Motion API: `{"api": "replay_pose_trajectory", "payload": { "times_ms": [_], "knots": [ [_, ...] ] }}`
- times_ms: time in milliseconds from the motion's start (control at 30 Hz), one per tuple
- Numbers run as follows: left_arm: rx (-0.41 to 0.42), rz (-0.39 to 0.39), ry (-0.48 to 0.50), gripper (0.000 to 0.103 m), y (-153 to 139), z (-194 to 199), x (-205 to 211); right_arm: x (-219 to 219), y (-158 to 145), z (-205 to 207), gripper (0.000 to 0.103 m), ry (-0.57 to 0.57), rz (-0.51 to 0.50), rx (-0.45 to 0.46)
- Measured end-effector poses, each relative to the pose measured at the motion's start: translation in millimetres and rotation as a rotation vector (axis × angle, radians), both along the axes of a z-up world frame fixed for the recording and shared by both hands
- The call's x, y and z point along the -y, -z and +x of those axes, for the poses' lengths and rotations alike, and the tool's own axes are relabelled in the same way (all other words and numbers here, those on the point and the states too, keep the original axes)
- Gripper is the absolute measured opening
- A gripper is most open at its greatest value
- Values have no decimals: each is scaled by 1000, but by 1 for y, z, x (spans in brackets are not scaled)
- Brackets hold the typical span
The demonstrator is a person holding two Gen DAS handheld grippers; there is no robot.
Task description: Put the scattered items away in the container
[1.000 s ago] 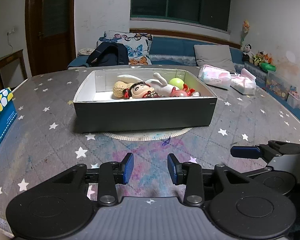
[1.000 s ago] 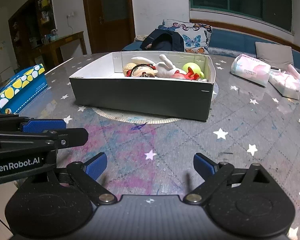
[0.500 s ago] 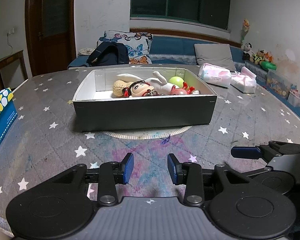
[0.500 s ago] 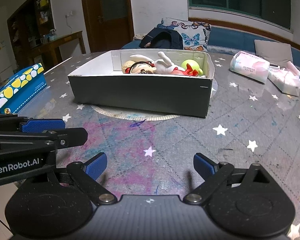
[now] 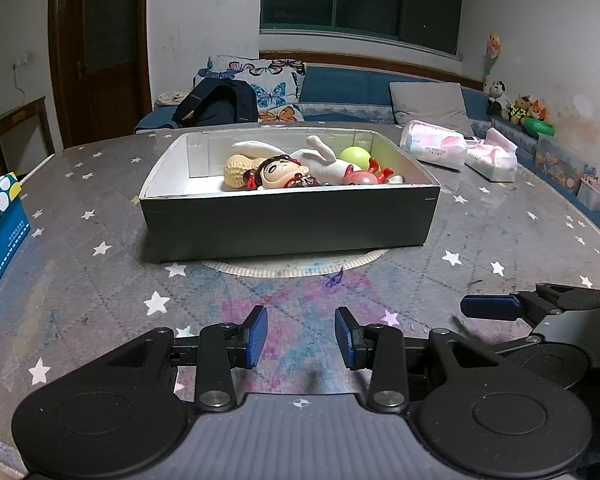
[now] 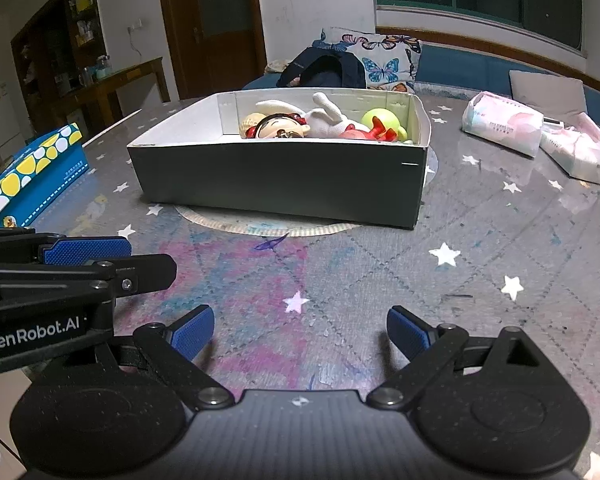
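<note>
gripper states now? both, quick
Left gripper: open, narrow gap, holding nothing, above the table.
Right gripper: open wide, holding nothing; the toys sit in the box.

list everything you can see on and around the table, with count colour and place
box: 1, dark outside, white inside, middle of table on a round pale mat
doll head: 1, dark hair with red trim, in box, front
peanut toy: 1, tan, in box, beside doll
plush rabbit: 1, white, in box, behind doll
ball: 1, lime green, in box, far right
red toy: 1, red and pink, in box, right
tissue packs: 2, pink-white, table's far right
spotted box: 1, blue, yellow and white, table's left edge
backpack: 1, dark, on sofa behind
left gripper: 1, black, blue pads, open, empty
right gripper: 1, same, open wider, empty
</note>
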State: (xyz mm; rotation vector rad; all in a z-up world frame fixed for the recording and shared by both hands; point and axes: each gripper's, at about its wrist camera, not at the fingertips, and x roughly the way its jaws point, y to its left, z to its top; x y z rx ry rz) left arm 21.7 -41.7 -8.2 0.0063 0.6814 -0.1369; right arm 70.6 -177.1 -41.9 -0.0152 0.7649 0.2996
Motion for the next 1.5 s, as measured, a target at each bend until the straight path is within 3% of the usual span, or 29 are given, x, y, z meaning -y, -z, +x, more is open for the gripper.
{"api": "replay_pose_trajectory", "payload": {
  "times_ms": [1500],
  "knots": [
    [-30, 6, -1, 37, 2, 38, -2, -4, 6, 39, 95, 0, -18, -45]
  ]
}}
